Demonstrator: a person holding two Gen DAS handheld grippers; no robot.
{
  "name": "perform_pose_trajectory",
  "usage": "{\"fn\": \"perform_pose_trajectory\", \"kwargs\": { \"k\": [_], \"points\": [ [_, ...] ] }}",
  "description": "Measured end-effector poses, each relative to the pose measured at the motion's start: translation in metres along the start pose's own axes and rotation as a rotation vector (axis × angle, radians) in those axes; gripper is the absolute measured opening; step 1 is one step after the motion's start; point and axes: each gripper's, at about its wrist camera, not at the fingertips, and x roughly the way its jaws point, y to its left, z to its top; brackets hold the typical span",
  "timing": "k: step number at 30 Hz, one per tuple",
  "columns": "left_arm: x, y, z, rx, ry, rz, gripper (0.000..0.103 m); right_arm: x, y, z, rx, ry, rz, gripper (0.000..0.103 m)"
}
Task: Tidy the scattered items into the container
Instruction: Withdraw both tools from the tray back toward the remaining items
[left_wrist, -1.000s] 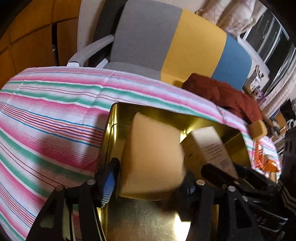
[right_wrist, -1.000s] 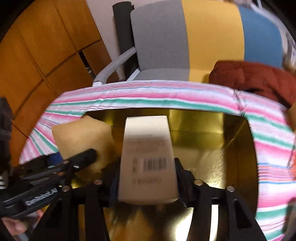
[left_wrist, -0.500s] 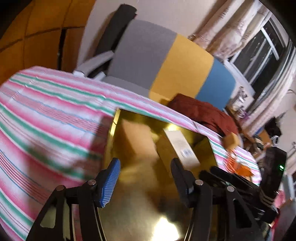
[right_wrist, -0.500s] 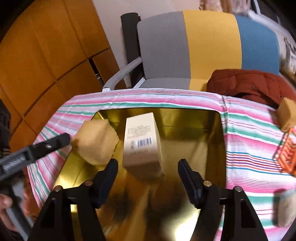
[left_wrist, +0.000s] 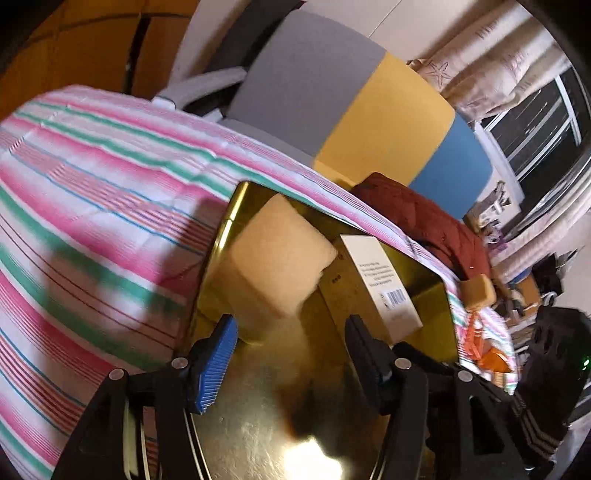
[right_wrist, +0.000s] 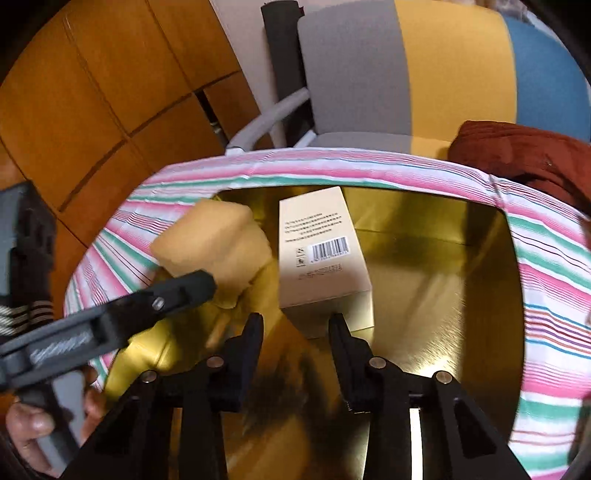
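A gold tin (left_wrist: 221, 236) (right_wrist: 480, 295) sits on the striped cloth. Inside it a tan sponge (left_wrist: 280, 254) (right_wrist: 218, 240) leans at the left wall, and a white box with a barcode (left_wrist: 376, 273) (right_wrist: 317, 243) lies beside it. My left gripper (left_wrist: 290, 325) hovers over the tin just short of the sponge; its jaws are opening with nothing between them. My right gripper (right_wrist: 295, 319) hangs just short of the box's near end; its jaws are closing on empty air. One left finger (right_wrist: 184, 291) crosses in front of the sponge in the right wrist view.
A second tan sponge (left_wrist: 478, 290) and an orange packet (left_wrist: 487, 354) lie on the cloth to the right of the tin. Behind the table stands a grey, yellow and blue chair (left_wrist: 332, 92) with a dark red jacket (left_wrist: 424, 221) on its seat.
The left gripper let go of the sponge and the right let go of the box; both items now rest in the tin. Both grippers drew back, and the right jaws narrowed.
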Motion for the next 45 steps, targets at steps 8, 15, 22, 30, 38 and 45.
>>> {"fn": "perform_pose_trajectory", "kwargs": {
  "k": [8, 15, 22, 30, 38, 45],
  "points": [
    [-0.022, -0.037, -0.037, 0.129, -0.045, -0.017, 0.063, -0.033, 0.005, -0.023, -0.029, -0.054, -0.003, 0.038],
    [-0.057, -0.082, -0.073, 0.285, -0.107, -0.093, 0.064, -0.095, -0.015, -0.049, 0.013, -0.181, -0.062, 0.047],
    [-0.064, -0.141, -0.108, 0.401, -0.076, -0.178, 0.064, -0.159, -0.076, -0.093, 0.159, -0.272, -0.147, 0.057],
    [-0.045, -0.206, -0.165, 0.542, 0.010, -0.240, 0.065, -0.218, -0.153, -0.173, 0.320, -0.324, -0.316, 0.060],
    [-0.012, -0.249, -0.232, 0.694, 0.079, -0.237, 0.065, -0.287, -0.199, -0.236, 0.423, -0.401, -0.444, 0.078],
    [0.011, -0.261, -0.267, 0.770, 0.141, -0.221, 0.065, -0.336, -0.248, -0.274, 0.602, -0.473, -0.485, 0.093]
  ]
}}
